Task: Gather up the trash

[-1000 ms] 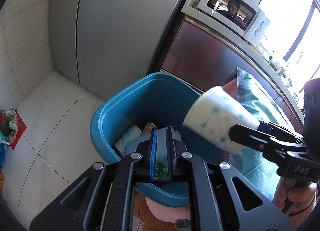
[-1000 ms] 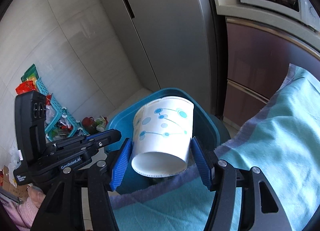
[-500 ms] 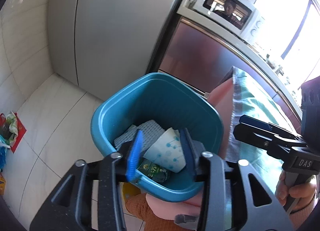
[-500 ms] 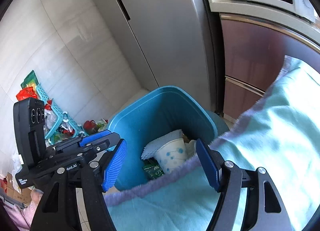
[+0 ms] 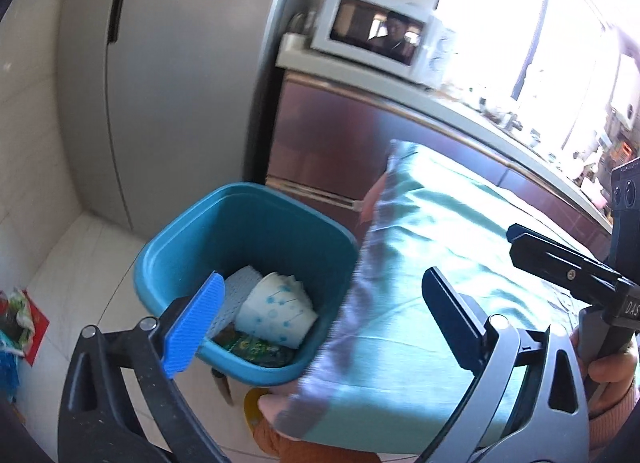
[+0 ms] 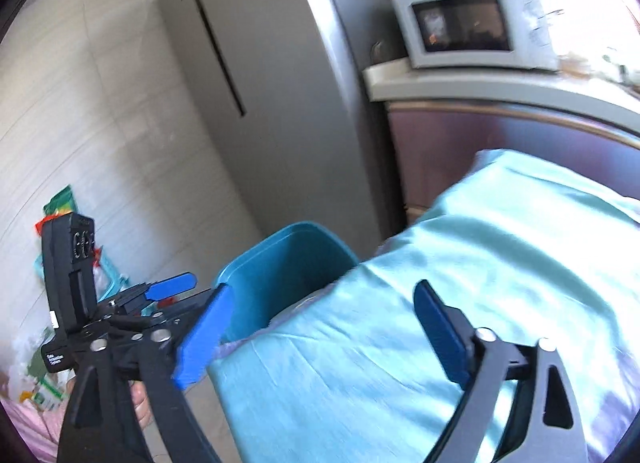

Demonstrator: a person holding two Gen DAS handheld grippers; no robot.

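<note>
A blue trash bin [image 5: 192, 239] stands on the floor at the corner of the table; it also shows in the right wrist view [image 6: 280, 263]. Inside it lie a white paper cup with blue dots [image 5: 276, 313], a pale cloth-like piece [image 5: 236, 295] and a green wrapper [image 5: 256, 347]. My left gripper [image 5: 320, 315] is open and empty, held above the bin's near rim and the table edge. My right gripper [image 6: 320, 331] is open and empty, over the table's corner beside the bin. The left gripper also shows in the right wrist view [image 6: 168, 287].
A teal cloth [image 5: 440, 271] covers the table [image 6: 480, 283]. A grey fridge [image 5: 172, 83] stands behind the bin, and a microwave [image 5: 380, 39] sits on the counter. Bags and a basket of packets [image 6: 60, 223] lie by the tiled wall at left.
The right gripper opened and let the paper cup drop into the bin, then drew back over the table. The left gripper opened wide and pulled back from the bin.
</note>
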